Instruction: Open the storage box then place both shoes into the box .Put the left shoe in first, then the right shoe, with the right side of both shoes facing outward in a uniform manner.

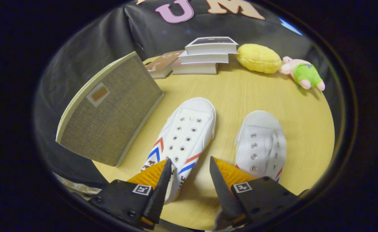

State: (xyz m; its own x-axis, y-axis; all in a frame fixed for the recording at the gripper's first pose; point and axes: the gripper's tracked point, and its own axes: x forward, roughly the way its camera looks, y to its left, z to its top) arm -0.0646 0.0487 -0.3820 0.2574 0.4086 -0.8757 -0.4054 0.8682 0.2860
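Observation:
Two white canvas shoes with red and blue chevron stripes lie on the round wooden table point(240, 93), toes pointing away from me. The left shoe point(184, 135) has its heel end between my fingers, closer to the left finger. The right shoe point(260, 143) lies just beyond the right finger. My gripper point(190, 169) is open, its fingers spread wide and pressing on nothing. The storage box point(111, 109), grey woven fabric with a cream rim and a small label patch, stands to the left of the shoes with its lid closed and its broad face toward me.
Beyond the shoes at the table's far side stands a stack of books point(205, 56), with a brown booklet point(161, 62) leaning beside it. A yellow plush point(259, 58) and a pink plush pig in green point(303, 74) lie to the right of the books.

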